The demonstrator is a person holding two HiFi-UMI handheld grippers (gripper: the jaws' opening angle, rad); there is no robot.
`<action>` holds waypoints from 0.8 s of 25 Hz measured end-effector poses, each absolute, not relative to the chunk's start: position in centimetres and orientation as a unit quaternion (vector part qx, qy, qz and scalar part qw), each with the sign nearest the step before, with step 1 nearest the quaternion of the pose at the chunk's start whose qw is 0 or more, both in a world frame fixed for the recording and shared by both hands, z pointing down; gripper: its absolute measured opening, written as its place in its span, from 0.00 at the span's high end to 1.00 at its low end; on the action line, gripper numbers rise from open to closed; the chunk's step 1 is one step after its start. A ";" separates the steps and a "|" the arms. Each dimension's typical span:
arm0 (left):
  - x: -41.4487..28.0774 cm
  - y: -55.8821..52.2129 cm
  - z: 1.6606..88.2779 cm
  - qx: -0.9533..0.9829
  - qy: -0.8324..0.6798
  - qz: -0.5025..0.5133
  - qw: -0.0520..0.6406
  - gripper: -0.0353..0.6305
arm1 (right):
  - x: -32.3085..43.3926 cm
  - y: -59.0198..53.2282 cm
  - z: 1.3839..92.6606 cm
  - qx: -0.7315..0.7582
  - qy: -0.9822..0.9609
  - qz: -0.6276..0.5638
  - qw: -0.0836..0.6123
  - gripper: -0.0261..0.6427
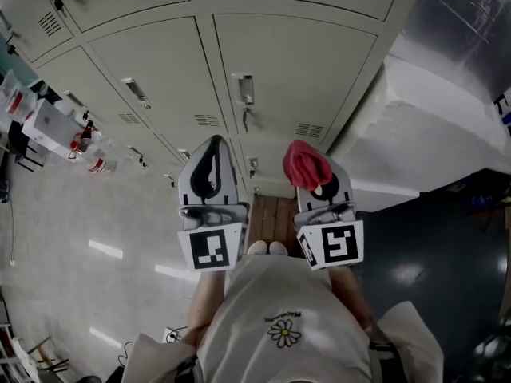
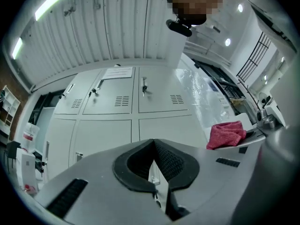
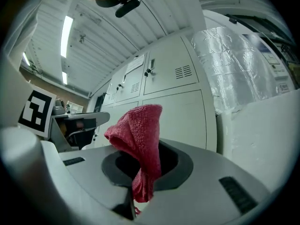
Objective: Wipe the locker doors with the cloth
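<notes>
Head view: the left gripper (image 1: 214, 144) and right gripper (image 1: 310, 170) point at grey locker doors (image 1: 279, 70) above a glossy pale floor (image 1: 96, 238), with a plastic-wrapped white block (image 1: 431, 126) to their right; left gripper view: jaws together, nothing between them; right gripper view: jaws clamped on the bunched red cloth (image 3: 139, 139).

Your head camera looked steeply down over your left tool (image 1: 212, 146) and right tool (image 1: 321, 187) onto the locker doors (image 1: 271, 78). Each tool's camera rode close behind its own jaws and faced those same doors from nearby. The left one also caught the red cloth (image 2: 227, 134); the right one caught the left tool's marker cube (image 3: 36, 107).
</notes>
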State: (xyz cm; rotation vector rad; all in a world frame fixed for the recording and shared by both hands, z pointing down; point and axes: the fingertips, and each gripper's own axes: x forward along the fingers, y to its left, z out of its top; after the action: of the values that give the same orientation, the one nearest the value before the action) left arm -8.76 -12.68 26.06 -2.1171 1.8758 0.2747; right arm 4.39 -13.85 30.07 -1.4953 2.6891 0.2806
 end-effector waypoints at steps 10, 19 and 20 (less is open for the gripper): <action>-10.8 -16.5 25.5 -0.763 0.631 0.052 0.133 0.92 | -0.2 -18.9 21.6 -0.450 0.882 0.116 0.084 0.92; -13.5 -17.8 25.1 -0.765 0.629 0.040 0.128 0.92 | -7.4 -25.3 15.8 -0.431 0.886 0.149 0.083 0.92; -13.8 -17.9 25.1 -0.764 0.630 0.040 0.129 0.92 | -8.1 -25.8 15.4 -0.435 0.883 0.162 0.074 0.92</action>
State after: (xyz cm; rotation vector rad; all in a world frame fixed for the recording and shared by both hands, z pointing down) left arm -13.79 -17.89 25.05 -2.2219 1.8327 0.1166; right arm -8.10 -25.80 15.45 -1.3064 2.6485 0.4849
